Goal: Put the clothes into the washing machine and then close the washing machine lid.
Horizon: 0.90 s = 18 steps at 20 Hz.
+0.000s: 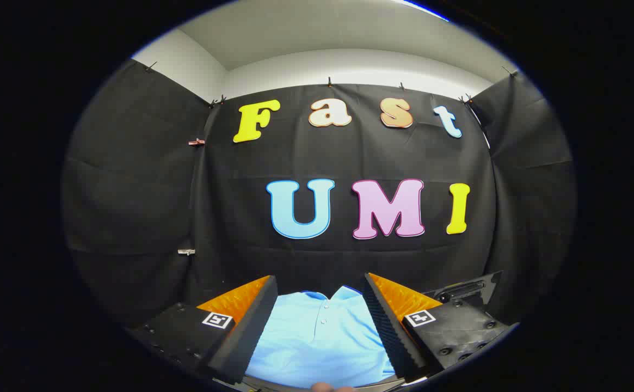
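Light blue cloth fills the gap between the two fingers: one shirt (319,340), a polo with a collar and a short placket on which two small buttons can be counted. The gripper (321,283) is spread wide, its jaws apart with the shirt seen between and below them; neither pad visibly presses on the fabric, so it is open rather than gripping. Each finger (240,326) is a dark wedge with a ribbed black pad on its inner face and an orange panel on top, and each carries one square black-and-white marker, two markers in all. The shirt's collar edge lies just beyond the fingertips, and its lower part runs out of sight beneath the camera. Whether the cloth lies on a surface or hangs cannot be told. Just beyond the right finger a dark plastic part (466,288) with a slot juts up; what it belongs to cannot be made out. Ahead of the fingertips there is open room up to the wall (131,179), black cloth that closes in on three sides, a back panel and one side panel to either hand. Its top edge is pinned by small clips below a white ceiling (317,38).
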Motion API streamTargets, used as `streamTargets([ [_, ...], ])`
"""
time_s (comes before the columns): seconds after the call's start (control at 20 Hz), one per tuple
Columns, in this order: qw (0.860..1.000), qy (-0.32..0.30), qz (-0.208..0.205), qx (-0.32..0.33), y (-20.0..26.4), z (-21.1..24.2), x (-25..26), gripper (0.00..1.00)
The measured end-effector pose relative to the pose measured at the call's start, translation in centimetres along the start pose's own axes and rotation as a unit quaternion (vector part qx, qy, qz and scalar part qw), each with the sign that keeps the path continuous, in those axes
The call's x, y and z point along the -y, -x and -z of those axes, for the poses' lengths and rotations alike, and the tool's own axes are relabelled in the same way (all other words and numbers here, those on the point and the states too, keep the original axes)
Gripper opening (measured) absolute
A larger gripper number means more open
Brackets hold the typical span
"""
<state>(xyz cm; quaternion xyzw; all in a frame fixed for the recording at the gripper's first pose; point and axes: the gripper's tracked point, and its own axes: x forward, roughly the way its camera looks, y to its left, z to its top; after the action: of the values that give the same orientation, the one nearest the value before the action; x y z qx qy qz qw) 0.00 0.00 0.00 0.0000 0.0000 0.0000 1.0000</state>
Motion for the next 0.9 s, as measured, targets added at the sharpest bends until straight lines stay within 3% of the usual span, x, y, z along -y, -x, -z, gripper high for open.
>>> streamTargets([
  [0.9, 1.0, 0.025, -0.001, -0.011, -0.6, 1.3, 1.2, 0.99],
])
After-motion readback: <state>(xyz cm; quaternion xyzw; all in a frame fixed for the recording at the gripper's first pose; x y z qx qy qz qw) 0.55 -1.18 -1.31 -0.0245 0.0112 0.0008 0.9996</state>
